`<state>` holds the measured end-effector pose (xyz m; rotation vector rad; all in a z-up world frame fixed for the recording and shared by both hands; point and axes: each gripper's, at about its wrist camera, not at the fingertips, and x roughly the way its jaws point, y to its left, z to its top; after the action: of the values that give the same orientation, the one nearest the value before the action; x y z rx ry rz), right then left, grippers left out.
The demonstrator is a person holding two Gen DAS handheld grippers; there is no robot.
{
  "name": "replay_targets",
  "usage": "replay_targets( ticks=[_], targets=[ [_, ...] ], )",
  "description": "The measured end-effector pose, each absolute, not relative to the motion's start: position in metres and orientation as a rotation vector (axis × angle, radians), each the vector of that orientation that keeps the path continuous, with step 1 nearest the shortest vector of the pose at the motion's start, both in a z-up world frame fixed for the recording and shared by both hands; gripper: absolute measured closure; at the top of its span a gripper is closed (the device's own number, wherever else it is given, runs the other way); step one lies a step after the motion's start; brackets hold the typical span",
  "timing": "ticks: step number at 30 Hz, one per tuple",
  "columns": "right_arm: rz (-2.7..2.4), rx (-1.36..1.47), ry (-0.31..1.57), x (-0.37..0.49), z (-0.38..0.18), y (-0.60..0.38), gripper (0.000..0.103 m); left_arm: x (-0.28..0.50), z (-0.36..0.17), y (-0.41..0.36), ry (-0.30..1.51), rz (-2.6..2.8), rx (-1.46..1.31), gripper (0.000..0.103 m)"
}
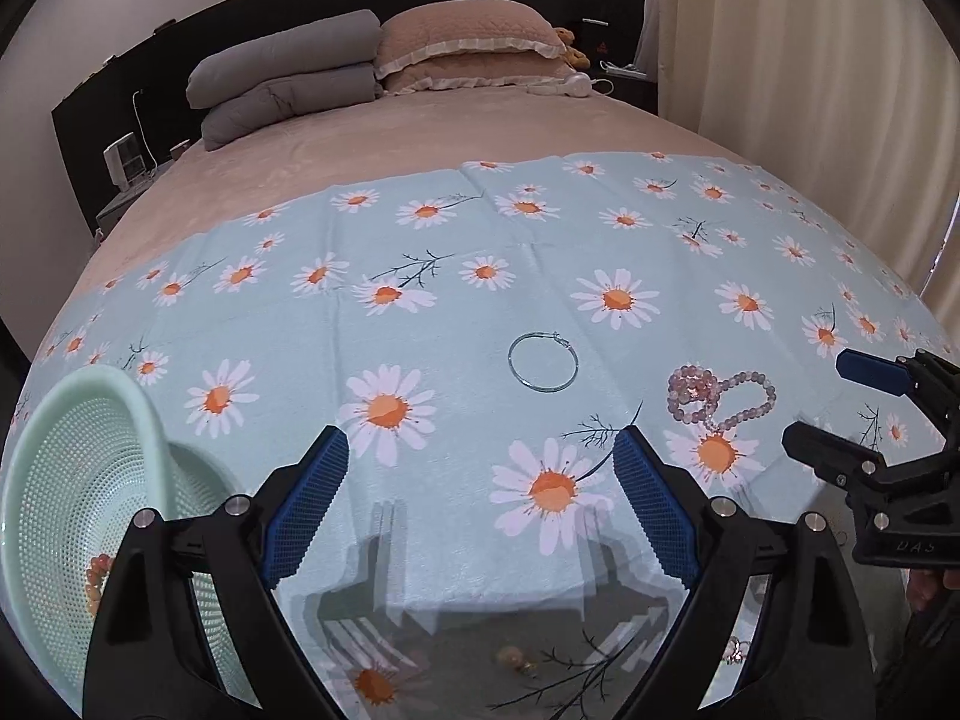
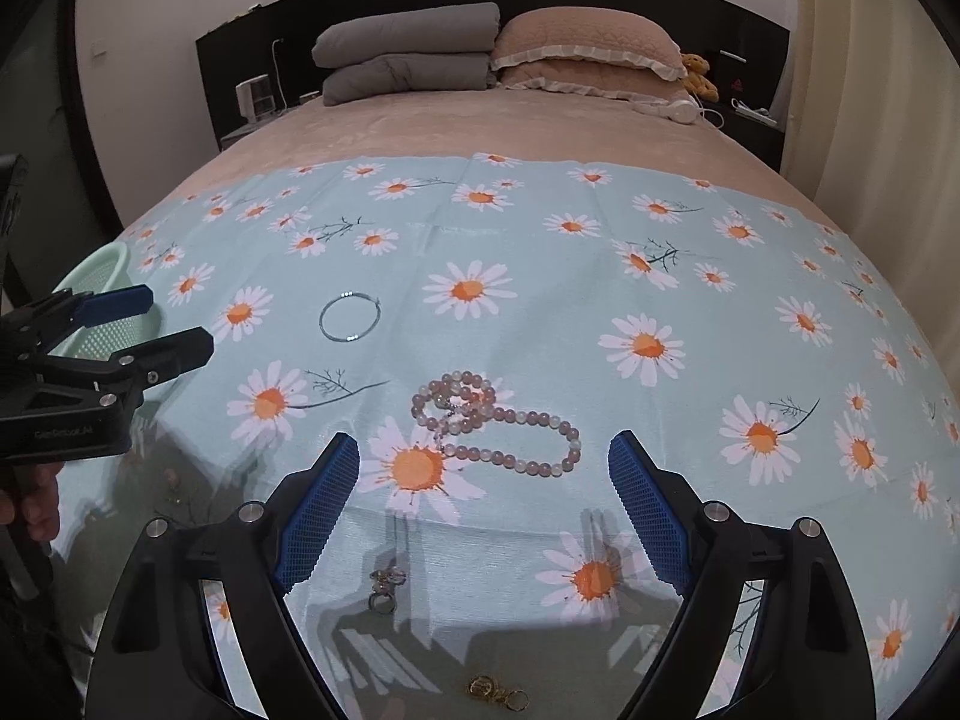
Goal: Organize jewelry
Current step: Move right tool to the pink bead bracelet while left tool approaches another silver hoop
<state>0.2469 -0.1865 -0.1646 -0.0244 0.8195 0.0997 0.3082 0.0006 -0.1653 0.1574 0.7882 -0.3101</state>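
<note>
Both claws gaped empty: right claw (image 2: pixel 483 504) hovered just short of the pink bead necklace (image 2: pixel 498 429) on the daisy cloth (image 2: pixel 540 276) (basket (image 1: pixel 90 468) by the left claw (image 1: pixel 480 504)); best to pinch the bunched knot.

I hold the left gripper (image 1: pixel 480 504) low, jaws spread wide, nothing between the blue pads; the right gripper (image 2: pixel 483 510) sits just right of it (equally wide), also holding nothing.
</note>
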Motion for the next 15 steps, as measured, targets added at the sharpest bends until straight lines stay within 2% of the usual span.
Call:
replay_targets(
  ticks=[15],
  targets=[
    [0.161,0.017,0.889,0.28,-0.205,-0.192,0.022,0.37,-0.215,-0.044,0.883,-0.339,0.159,0.015]
  ],
)
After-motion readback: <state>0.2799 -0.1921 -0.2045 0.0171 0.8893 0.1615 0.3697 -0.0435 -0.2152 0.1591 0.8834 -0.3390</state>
